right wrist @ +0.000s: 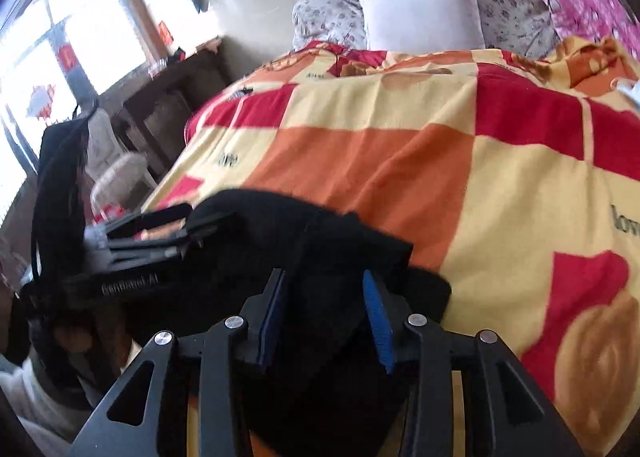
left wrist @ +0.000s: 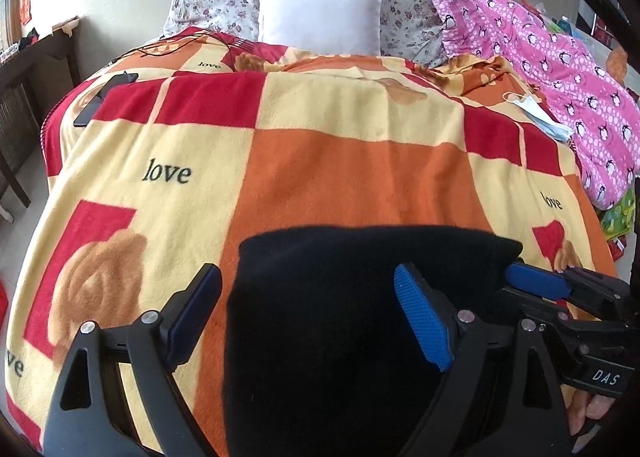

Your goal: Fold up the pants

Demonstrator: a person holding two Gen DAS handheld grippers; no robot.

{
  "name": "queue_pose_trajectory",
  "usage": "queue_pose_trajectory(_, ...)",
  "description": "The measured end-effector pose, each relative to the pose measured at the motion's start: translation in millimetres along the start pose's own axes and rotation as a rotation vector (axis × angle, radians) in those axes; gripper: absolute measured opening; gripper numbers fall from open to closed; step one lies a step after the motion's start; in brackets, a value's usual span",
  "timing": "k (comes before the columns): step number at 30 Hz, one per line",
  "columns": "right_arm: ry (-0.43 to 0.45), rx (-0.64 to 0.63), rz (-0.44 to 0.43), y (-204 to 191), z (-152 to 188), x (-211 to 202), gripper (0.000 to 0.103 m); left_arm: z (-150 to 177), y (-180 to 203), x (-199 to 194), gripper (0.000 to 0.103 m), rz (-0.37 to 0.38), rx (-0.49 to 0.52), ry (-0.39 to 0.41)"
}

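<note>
1. Left gripper [left wrist: 306, 277]: fingers spread wide, holding nothing; left pad over the blanket [left wrist: 340, 161], right pad over the pants [left wrist: 320, 357]; looks clear of the cloth, contact not certain.
2. Pants: black, lying as a folded block on the near edge of the bed, top edge straight, right corner pointing towards the right gripper [right wrist: 325, 281].
3. Right gripper: fingers partly apart, narrower than the left, nothing pinched; black cloth below and between them.
4. Step in hand, as a guess: letting go of a finished fold and squaring it up.
5. To do it well: lift both sets of fingers straight up so no pad drags the top layer; keep the fingers apart until clear; then press along the fold, left side to right, edges stacked; watch the right corner, likely to spring up first.
6. Hard to make out, left side: near edge of the pants cut off behind the gripper bodies; dark phone [left wrist: 92, 113] far left on the blanket, well away.
7. Middle: black cloth shows no seams, layer count unknowable; white pillow [left wrist: 318, 17] at the head of the bed, well away.
8. Right side: right wrist view blurred, pad contact unreadable; face mask [left wrist: 544, 117] well apart.
</note>
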State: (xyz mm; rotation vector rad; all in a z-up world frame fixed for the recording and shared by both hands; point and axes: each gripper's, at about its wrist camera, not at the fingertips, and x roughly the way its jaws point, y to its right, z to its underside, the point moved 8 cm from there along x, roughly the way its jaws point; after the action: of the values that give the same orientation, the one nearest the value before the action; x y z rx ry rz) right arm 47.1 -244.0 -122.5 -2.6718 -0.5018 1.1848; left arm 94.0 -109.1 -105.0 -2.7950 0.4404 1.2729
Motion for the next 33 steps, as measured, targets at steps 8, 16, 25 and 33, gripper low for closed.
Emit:
queue_pose_trajectory(8, -0.016, -0.084, 0.029, -27.1, 11.0, -25.7, 0.046, 5.8, -2.0, -13.6, 0.09, 0.006, 0.0, -0.003)
queue_pose_trajectory(16, 0.007, -0.091, 0.084, -32.0, 50.7, -35.9, 0.054, 29.5, -3.0, -27.8, 0.09, 0.013, -0.013, 0.013)
queue_pose_trajectory(25, 0.063, 0.082, -0.006, -6.1, 33.5, -57.1, 0.074, 33.7, -37.5, -51.9, 0.091, 0.071, -0.102, 0.007)
queue_pose_trajectory(33, 0.027, 0.23, -0.082, 22.6, 36.2, -27.9, 0.078, 46.2, -53.1, -30.6, 0.096, 0.141, -0.222, -0.056)
